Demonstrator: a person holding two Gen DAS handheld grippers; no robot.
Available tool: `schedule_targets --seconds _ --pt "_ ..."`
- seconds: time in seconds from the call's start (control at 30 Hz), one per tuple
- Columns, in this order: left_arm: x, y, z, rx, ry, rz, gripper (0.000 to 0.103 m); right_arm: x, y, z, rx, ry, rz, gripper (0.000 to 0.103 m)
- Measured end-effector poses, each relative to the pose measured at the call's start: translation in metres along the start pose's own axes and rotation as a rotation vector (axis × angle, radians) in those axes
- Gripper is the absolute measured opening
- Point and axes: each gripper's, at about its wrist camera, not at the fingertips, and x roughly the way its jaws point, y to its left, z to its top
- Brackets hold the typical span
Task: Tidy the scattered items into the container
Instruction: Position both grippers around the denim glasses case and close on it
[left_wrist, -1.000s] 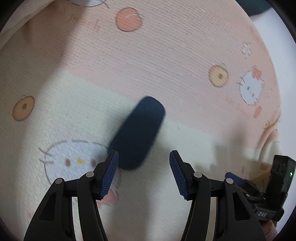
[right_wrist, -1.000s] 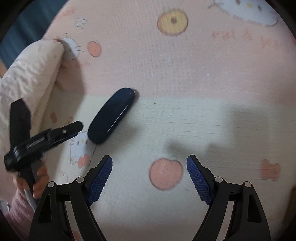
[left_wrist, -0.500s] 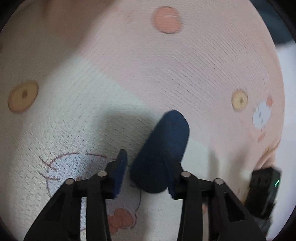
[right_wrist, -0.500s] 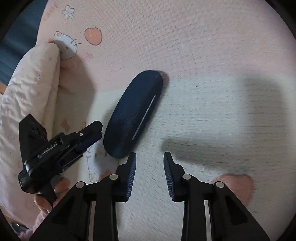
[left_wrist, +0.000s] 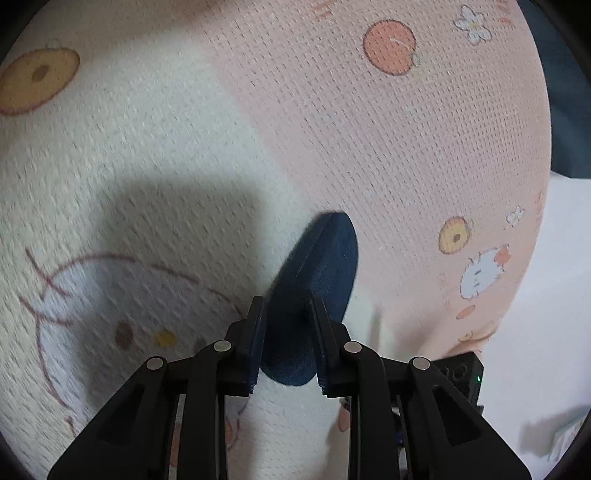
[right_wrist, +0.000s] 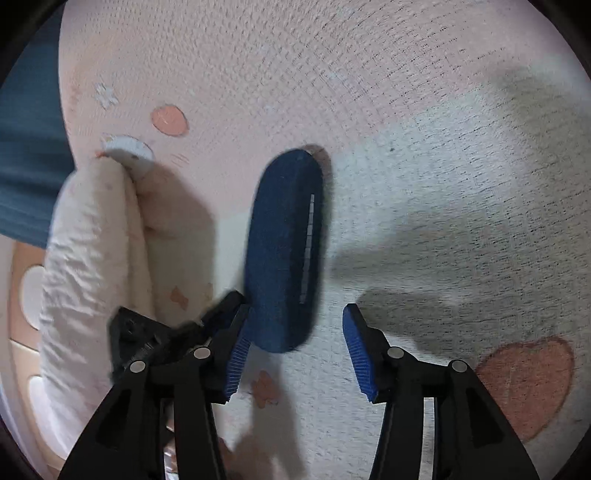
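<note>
Your left gripper (left_wrist: 286, 345) is pinching the near end of the dark navy, oval, felt-covered case (left_wrist: 314, 295), its blue ribbed pads pressed against the case's two flat sides, so the case stands on edge over the pink-and-cream cartoon-print blanket (left_wrist: 369, 147). Your right gripper (right_wrist: 293, 354) hangs spread wide, the same case (right_wrist: 284, 251) reaching into the gap between its fingers; its left pad is just beside the case, though I cannot tell if it touches.

The risk lies in where you hold it. You have only one end (the rest cantilevers forward), so a quick swing could let the case pivot or slip between the pads. The felt looks soft, which may help the ribs bite. No container shows in either view, so you will need to find it before you carry. Keep the right gripper from knocking the free end, and mind the bunched fold of blanket (right_wrist: 92, 258) at the left.
</note>
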Motion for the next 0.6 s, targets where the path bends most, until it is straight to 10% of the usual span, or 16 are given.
schedule_targets --seconds 0.6 --pt "0.024 -0.028 -0.050 0.012 0.095 -0.065 0.023 -0.039 -0.003 -0.002 -0.105 -0.034 -0.090 0.028"
